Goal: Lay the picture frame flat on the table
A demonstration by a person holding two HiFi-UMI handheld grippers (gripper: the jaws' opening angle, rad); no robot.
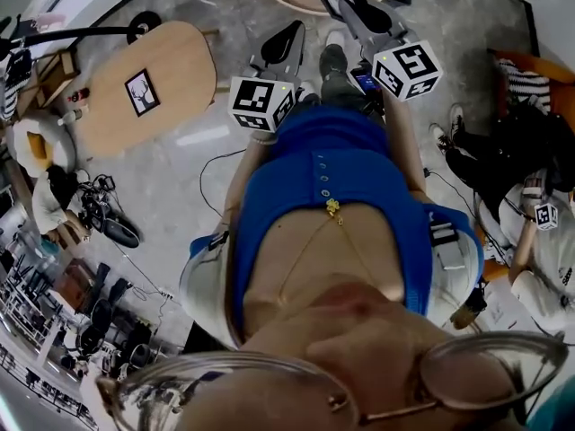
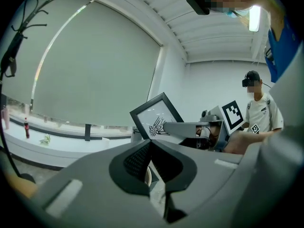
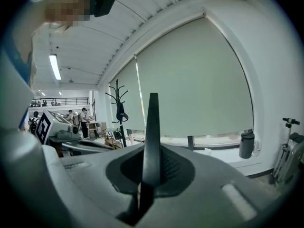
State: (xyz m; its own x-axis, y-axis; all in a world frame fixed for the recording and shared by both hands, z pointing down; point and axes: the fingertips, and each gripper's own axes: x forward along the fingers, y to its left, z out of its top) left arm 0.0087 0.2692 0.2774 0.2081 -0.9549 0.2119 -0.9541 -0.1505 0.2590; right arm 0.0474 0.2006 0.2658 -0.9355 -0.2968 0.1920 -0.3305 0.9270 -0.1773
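Carrying the frame [image 2: 153,115] in mid-air, well apart from the wooden table [image 1: 175,57] at left, we had the right gripper [image 3: 152,167] pinching one thin edge. The left gripper [image 2: 151,144] was closed on nothing. So slim a grip could let it swivel or drop.

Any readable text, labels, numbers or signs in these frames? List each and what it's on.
No readable words or numbers anywhere.
Marker cubes: black-and-white square patterns only, no letters.
Picture frame: a line drawing, no caption.
Bottle: label too small to read.
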